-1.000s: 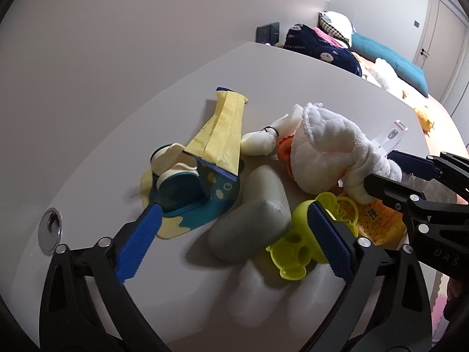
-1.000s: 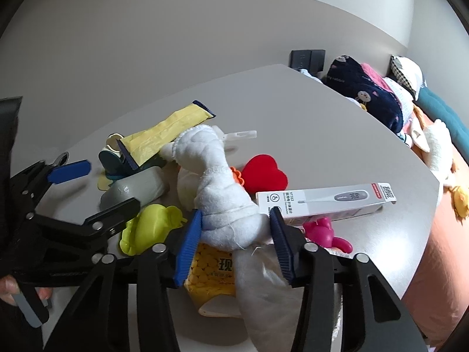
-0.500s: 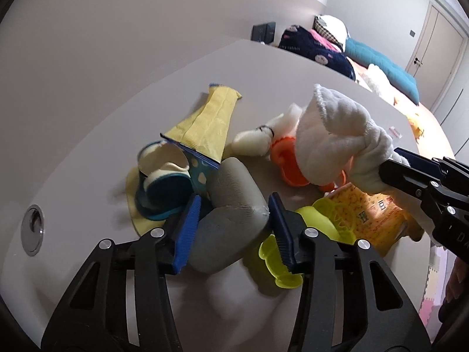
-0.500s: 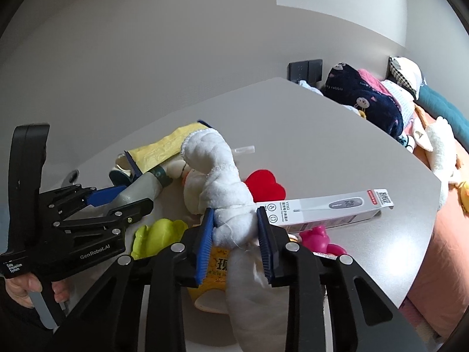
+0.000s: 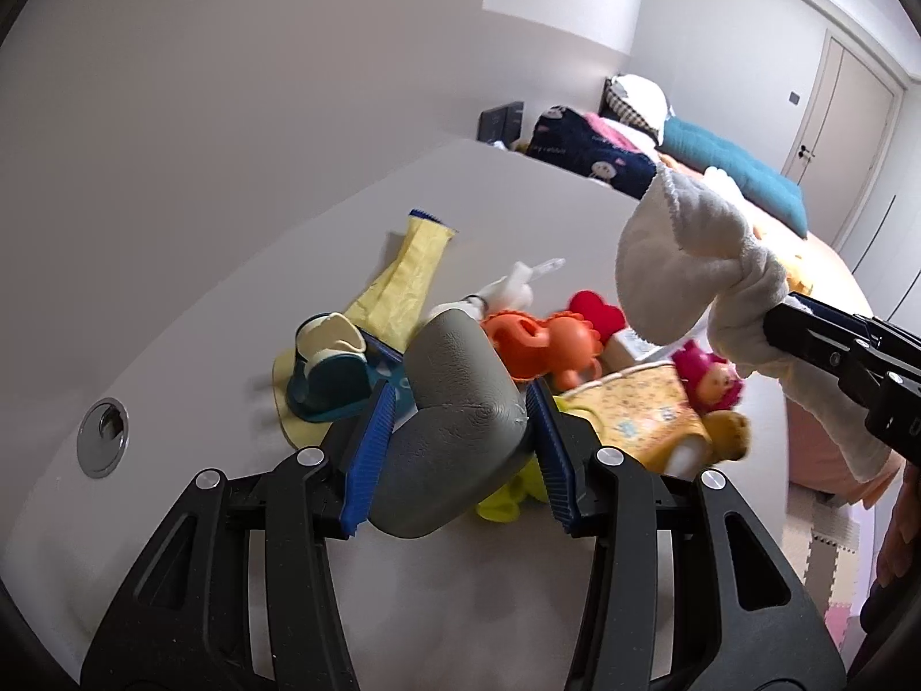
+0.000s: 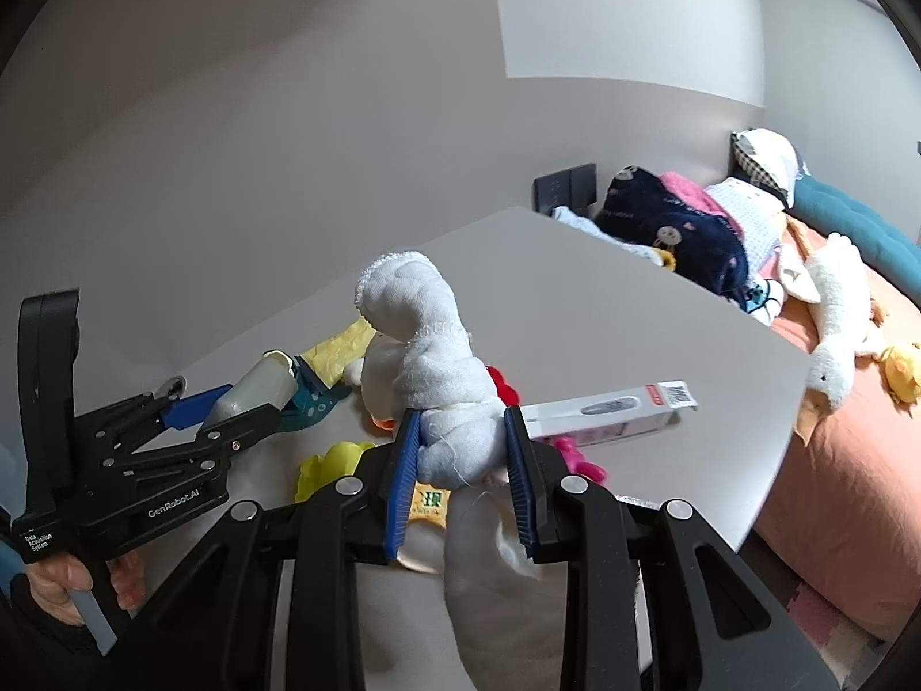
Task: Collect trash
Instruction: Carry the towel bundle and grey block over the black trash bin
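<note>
Between the left claw's [image 5: 457,449] blue pads sits a grey pad [image 5: 455,414], gripped at both sides and tilted up off the table [image 5: 201,345], while the right claw [image 6: 460,449] is closed tight on a knotted white cloth [image 6: 437,368] that stands above its fingers with a loose tail hanging below. Both hands seem to be in the lift-off step, each with one item raised clear of the pile; no bin shows in either view, so the next move calls for carrying both loads away from the table to wherever the trash goes, without dragging the cloth's tail through the heap. Just beyond the left claw lie a teal shoe [image 5: 331,380] on a yellow sleeve [image 5: 403,282], an orange toy [image 5: 541,345], a red heart [image 5: 596,311] and a yellow cup [image 5: 639,414]; under its right finger a lime toy [image 5: 506,498] peeks out. Beyond the right claw, to its right, a thermometer box [image 6: 610,409] rests on the pile. The table is a smooth pale grey slab with a round metal grommet [image 5: 103,437] off to the left claw's left, set against a plain wall. Past its far edge a bed [image 6: 852,403] carries a navy blanket [image 6: 673,230], a teal cushion [image 5: 731,167] and a plush goose [image 6: 834,311]; doors [image 5: 852,115] stand at the far right
</note>
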### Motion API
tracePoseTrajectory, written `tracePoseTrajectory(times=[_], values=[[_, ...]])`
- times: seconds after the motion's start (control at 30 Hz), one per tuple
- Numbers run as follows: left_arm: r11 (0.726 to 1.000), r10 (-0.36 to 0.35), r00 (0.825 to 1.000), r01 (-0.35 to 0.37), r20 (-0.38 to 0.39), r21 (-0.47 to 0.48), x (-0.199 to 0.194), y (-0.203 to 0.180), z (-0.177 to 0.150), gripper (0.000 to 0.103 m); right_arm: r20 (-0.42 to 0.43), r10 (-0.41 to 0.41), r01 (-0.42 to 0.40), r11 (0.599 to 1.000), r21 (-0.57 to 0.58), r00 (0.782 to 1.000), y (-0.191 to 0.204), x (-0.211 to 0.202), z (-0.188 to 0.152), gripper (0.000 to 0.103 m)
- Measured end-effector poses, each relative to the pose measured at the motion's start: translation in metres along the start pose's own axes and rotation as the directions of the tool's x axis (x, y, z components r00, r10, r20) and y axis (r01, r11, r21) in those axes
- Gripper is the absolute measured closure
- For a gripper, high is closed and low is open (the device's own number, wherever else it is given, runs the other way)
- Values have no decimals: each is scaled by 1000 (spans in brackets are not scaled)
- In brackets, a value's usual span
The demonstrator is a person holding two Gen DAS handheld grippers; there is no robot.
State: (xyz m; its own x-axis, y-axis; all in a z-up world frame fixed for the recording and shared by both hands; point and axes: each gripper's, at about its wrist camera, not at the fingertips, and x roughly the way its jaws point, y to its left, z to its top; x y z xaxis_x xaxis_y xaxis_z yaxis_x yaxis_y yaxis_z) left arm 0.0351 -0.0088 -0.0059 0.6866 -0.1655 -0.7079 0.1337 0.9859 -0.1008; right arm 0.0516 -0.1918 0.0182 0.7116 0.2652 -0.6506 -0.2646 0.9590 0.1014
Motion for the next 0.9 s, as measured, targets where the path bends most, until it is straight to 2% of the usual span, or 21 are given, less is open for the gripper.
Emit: tracePoseTrajectory(times=[0.4, 0.9], values=[[997, -64, 997, 62, 34, 54, -30, -54, -9, 56, 49, -59, 56, 997, 55, 997, -33, -61, -27, 72], [974, -174, 985, 174, -12, 144, -26, -138, -30, 56, 48, -146, 138, 980, 146, 988, -83, -106, -74, 72]])
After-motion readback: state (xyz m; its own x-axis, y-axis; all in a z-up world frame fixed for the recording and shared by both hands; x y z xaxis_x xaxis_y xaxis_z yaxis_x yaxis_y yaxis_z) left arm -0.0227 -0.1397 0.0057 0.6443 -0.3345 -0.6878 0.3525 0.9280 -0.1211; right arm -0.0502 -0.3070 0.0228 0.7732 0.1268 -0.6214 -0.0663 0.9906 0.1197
